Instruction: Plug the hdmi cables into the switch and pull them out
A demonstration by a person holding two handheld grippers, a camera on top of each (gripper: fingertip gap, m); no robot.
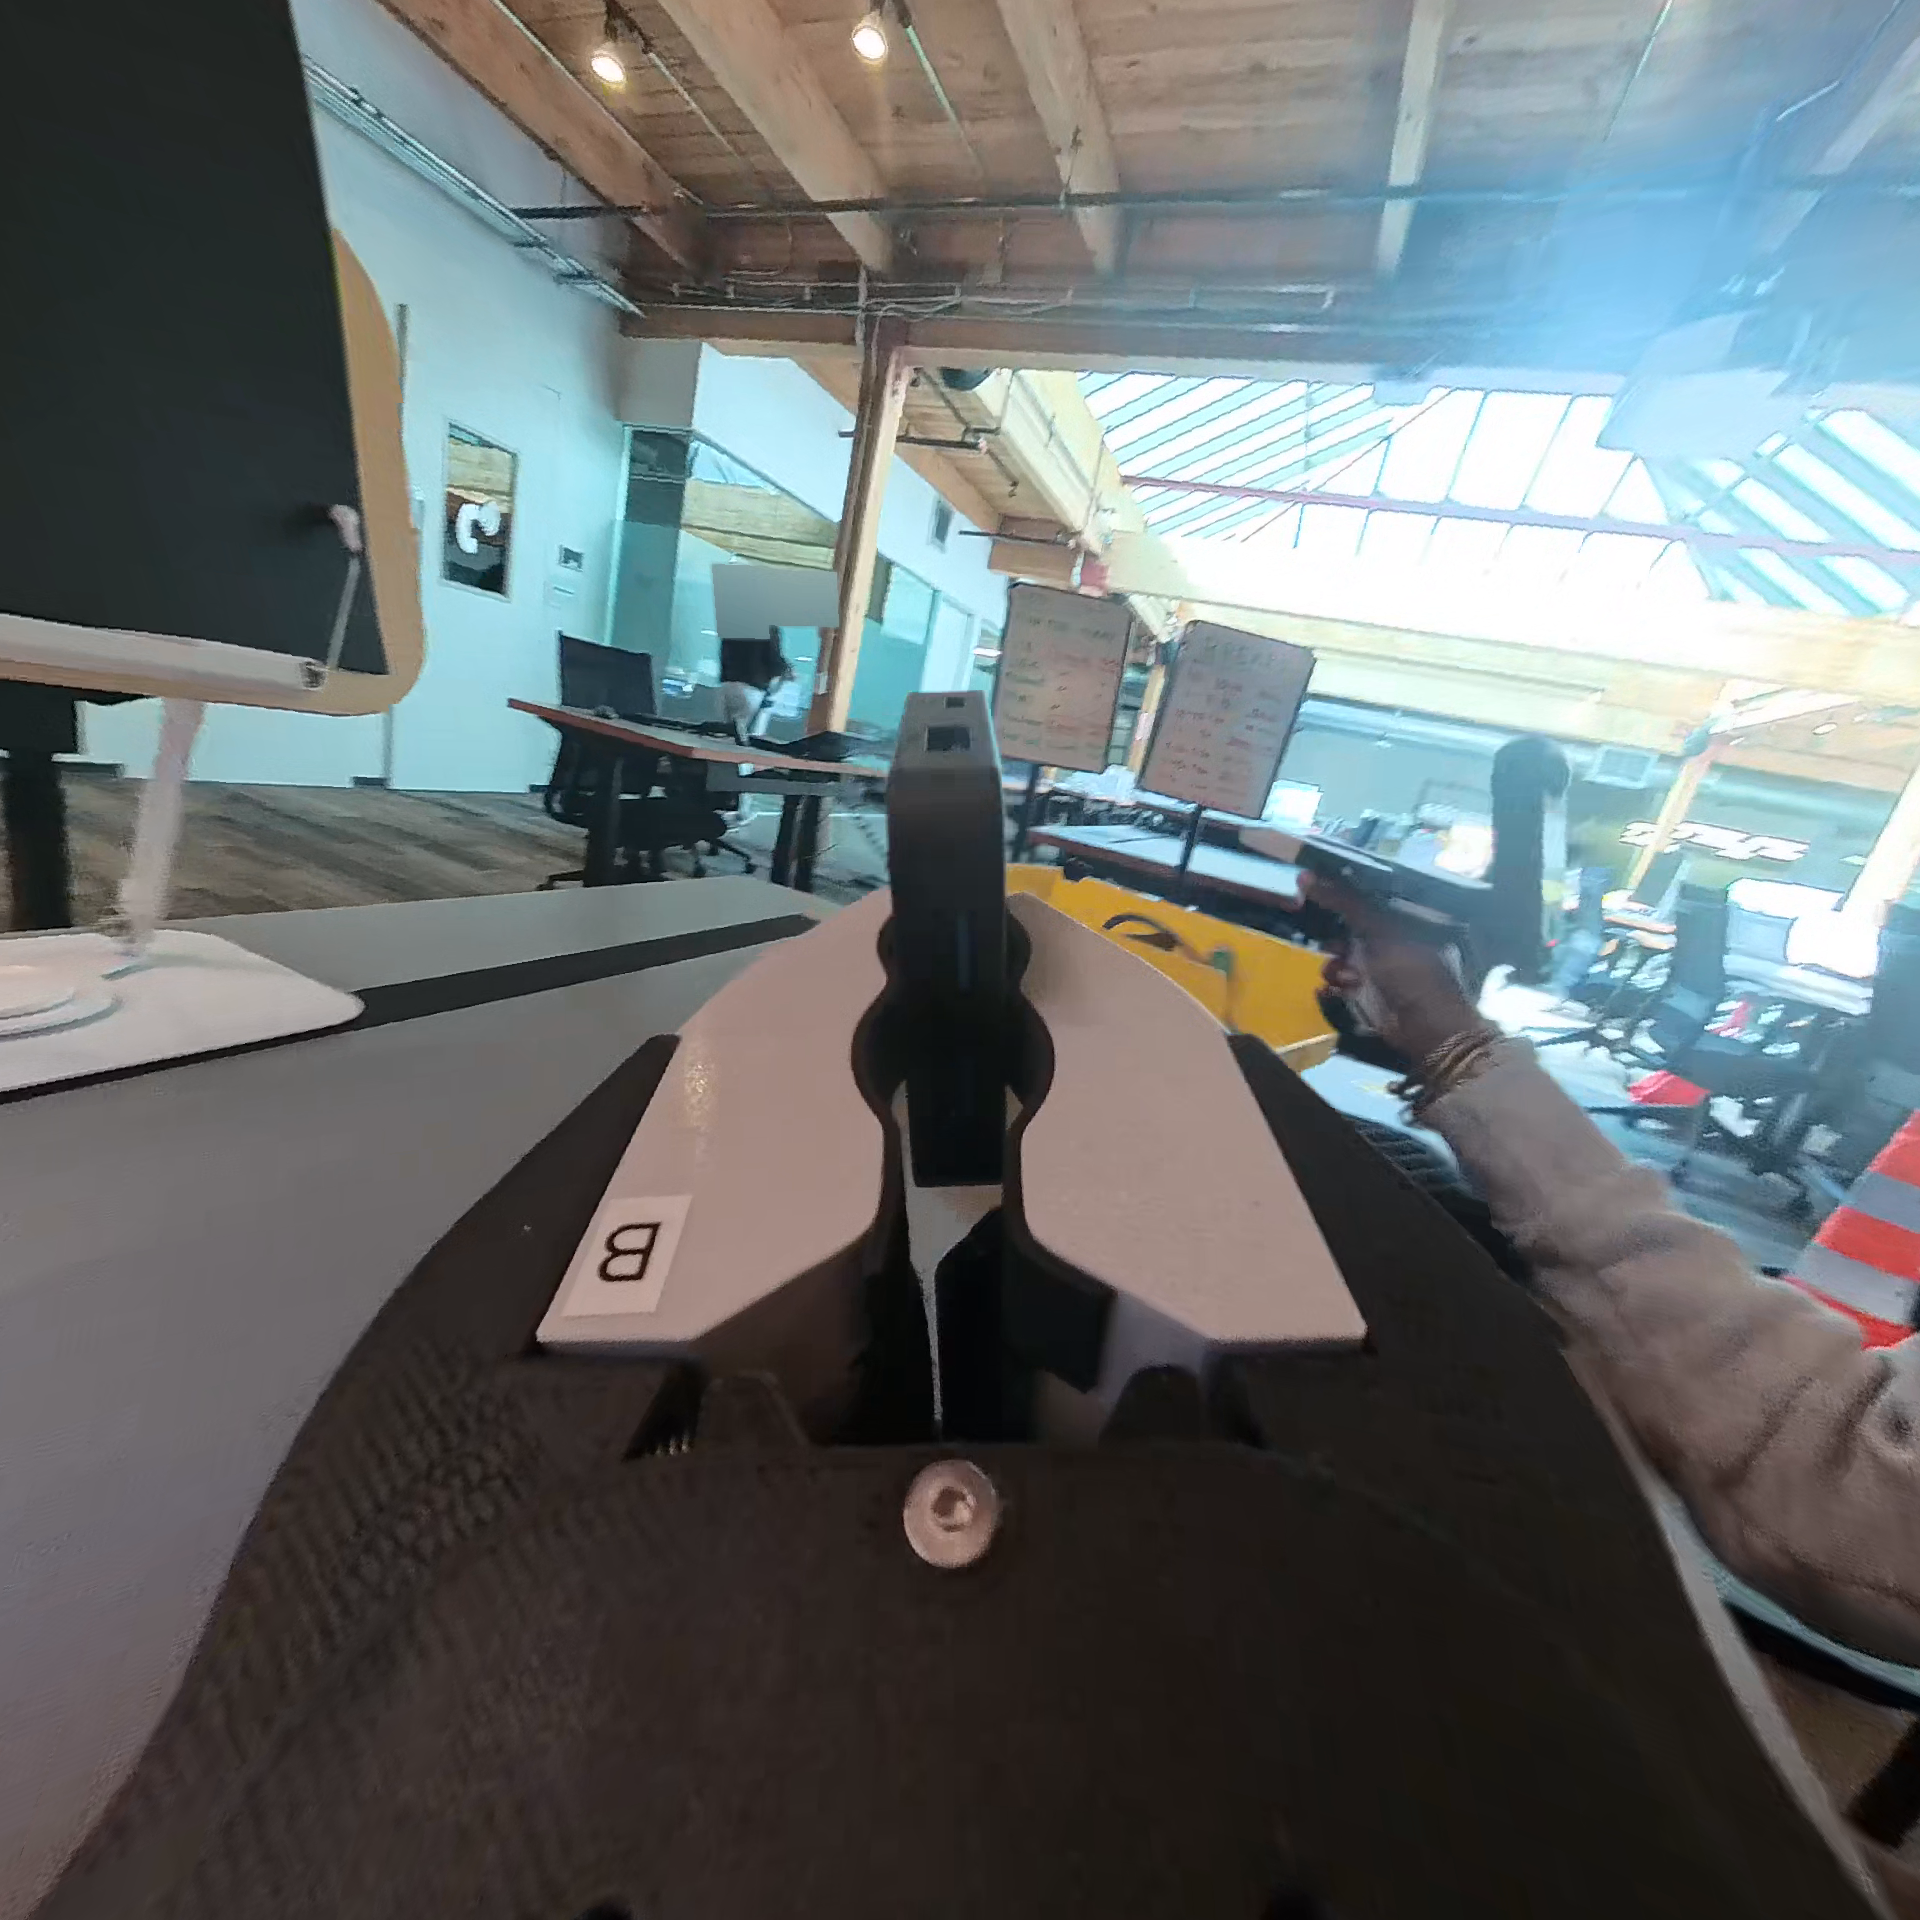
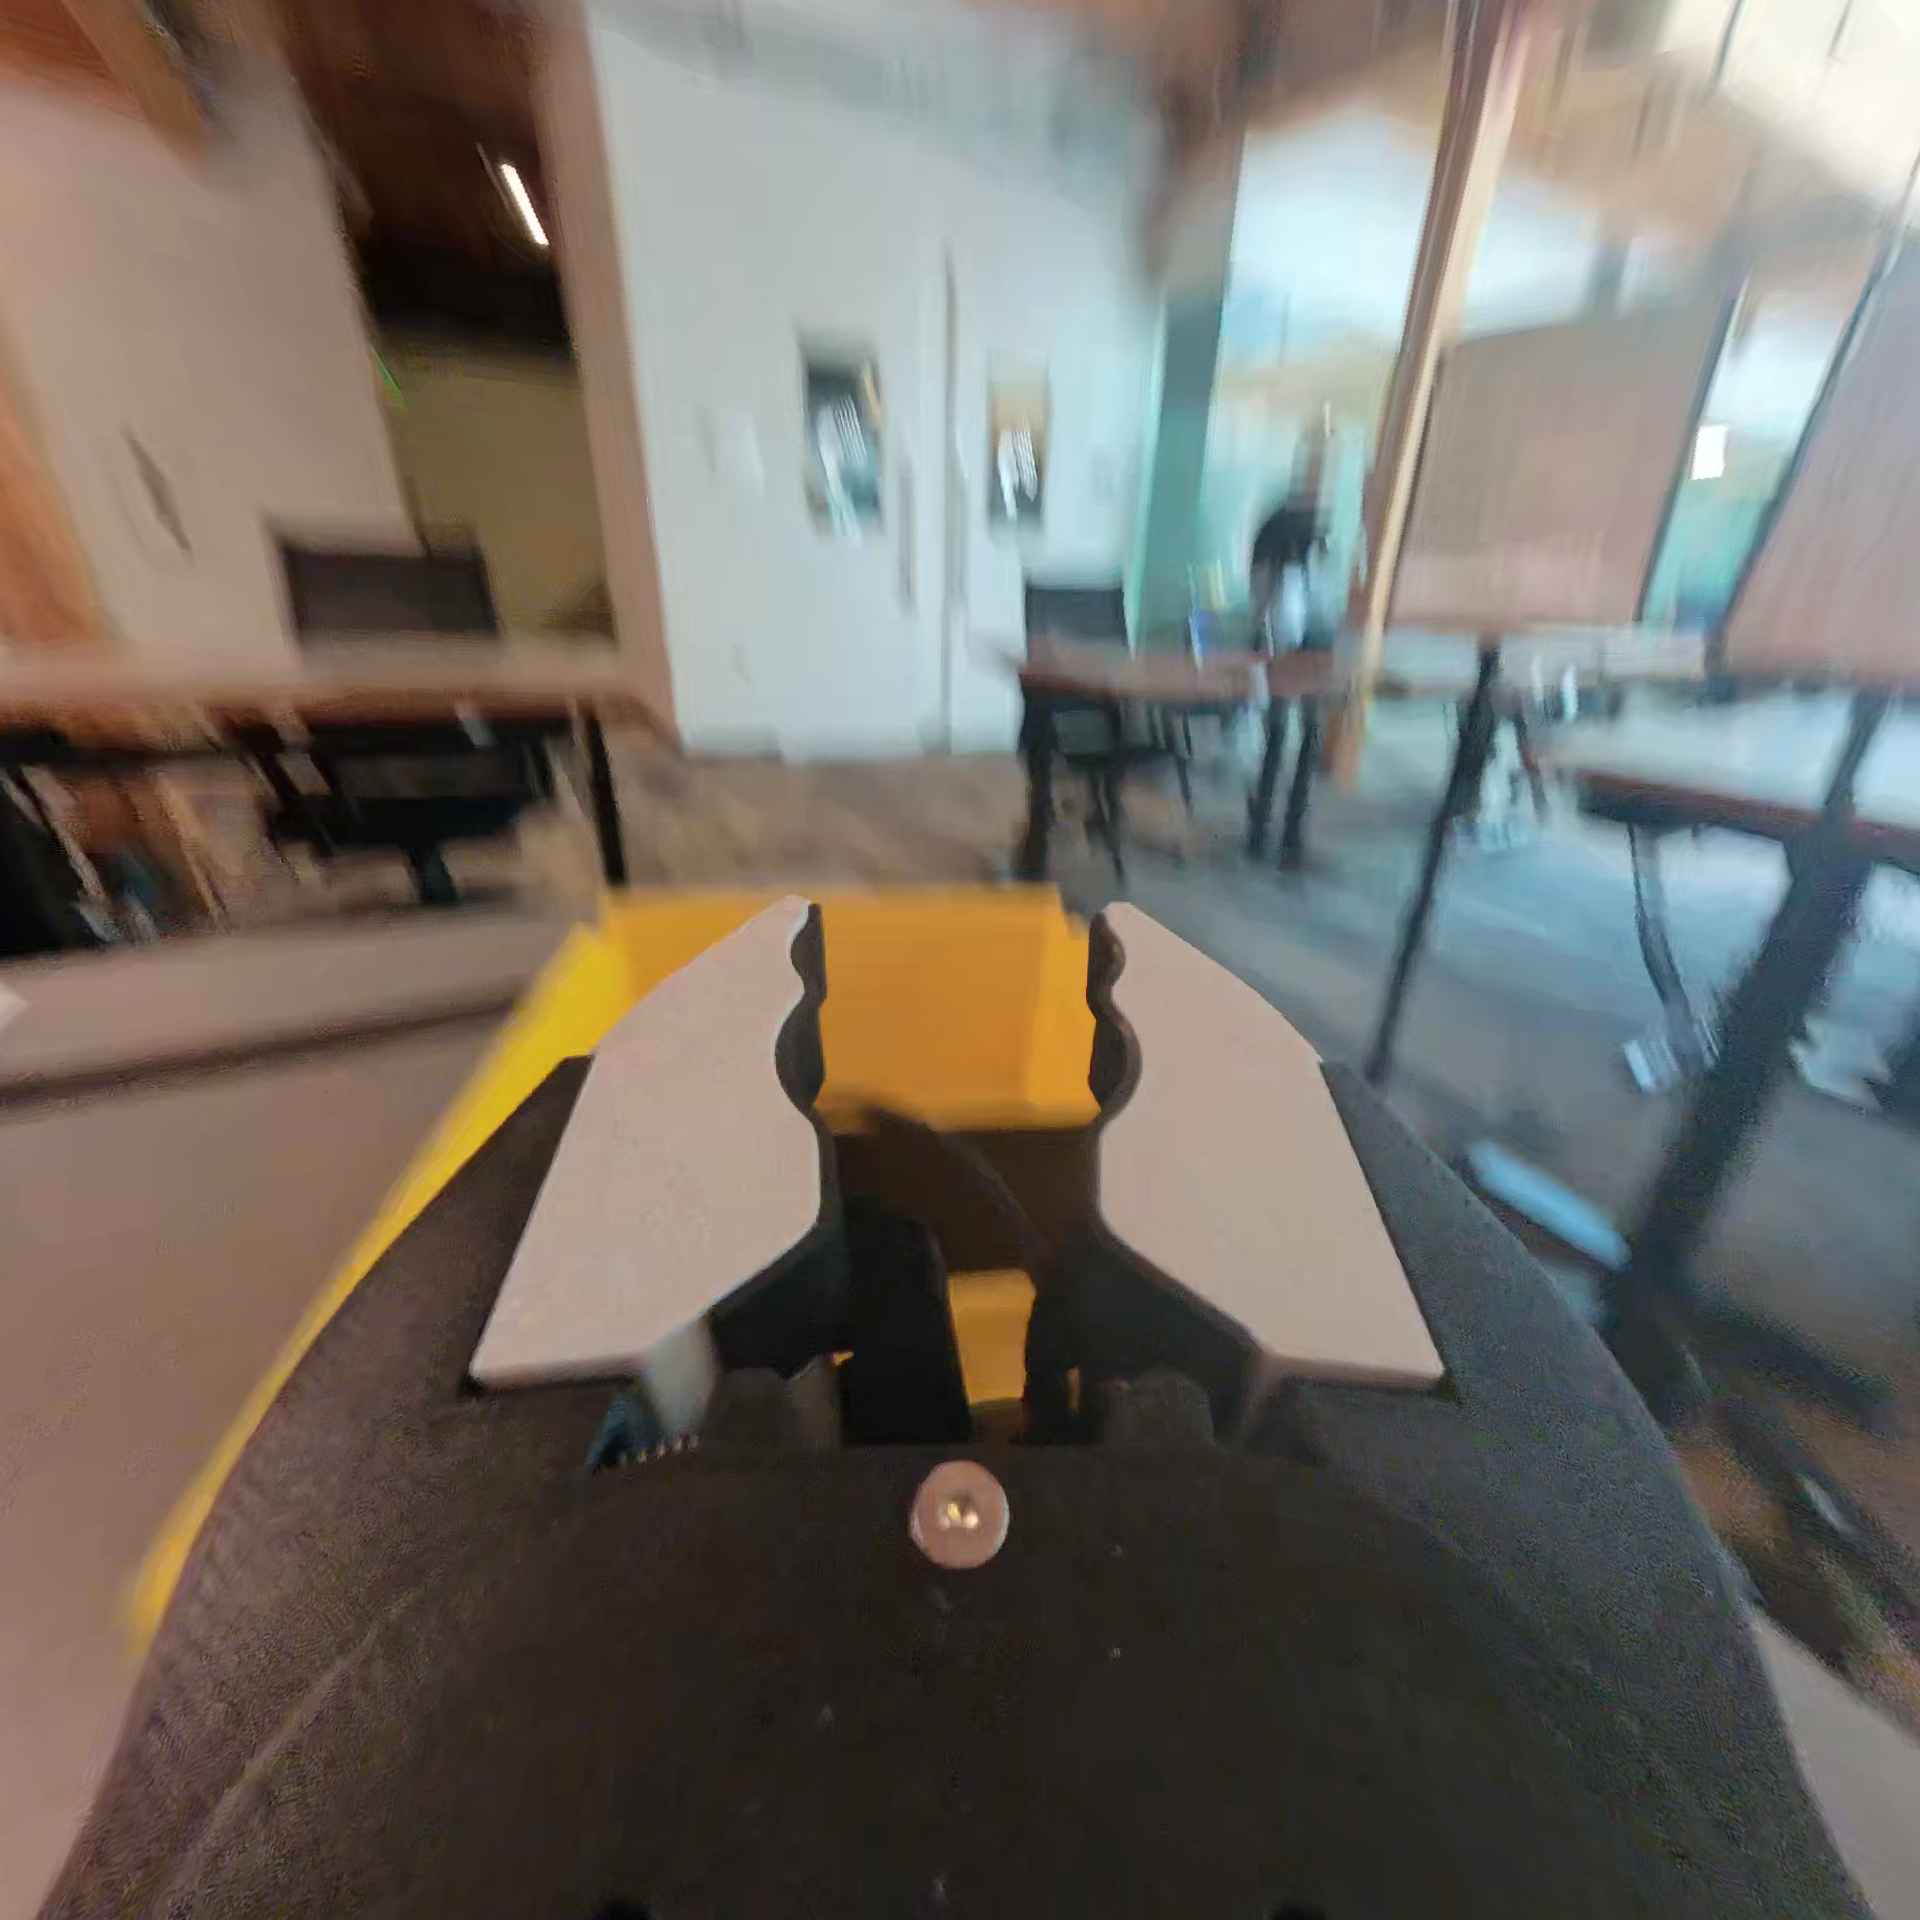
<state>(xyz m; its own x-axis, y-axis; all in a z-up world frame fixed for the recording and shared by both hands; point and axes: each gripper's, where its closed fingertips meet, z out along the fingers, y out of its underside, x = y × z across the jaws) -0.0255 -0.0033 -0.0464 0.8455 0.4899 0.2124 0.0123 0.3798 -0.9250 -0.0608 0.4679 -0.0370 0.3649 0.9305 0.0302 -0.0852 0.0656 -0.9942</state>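
In the left wrist view my left gripper (image 1: 951, 935) is shut on a black box-shaped HDMI switch (image 1: 945, 790). It holds the switch upright above the grey table (image 1: 312, 1195). No cable is plugged into the end I can see. In the right wrist view, which is blurred, my right gripper (image 2: 956, 920) is open and empty over a yellow bin (image 2: 935, 997). A dark cable-like shape (image 2: 935, 1132) lies in the bin below the fingers. In the left wrist view the right gripper's hand and grey sleeve (image 1: 1392, 997) show to the right, over the same yellow bin (image 1: 1257, 977).
A dark monitor (image 1: 156, 312) on a white stand (image 1: 156, 997) is at the table's left. Beyond the table edge are office desks, chairs, two whiteboards (image 1: 1226, 717) and an orange striped cone (image 1: 1870, 1247). A person stands far back.
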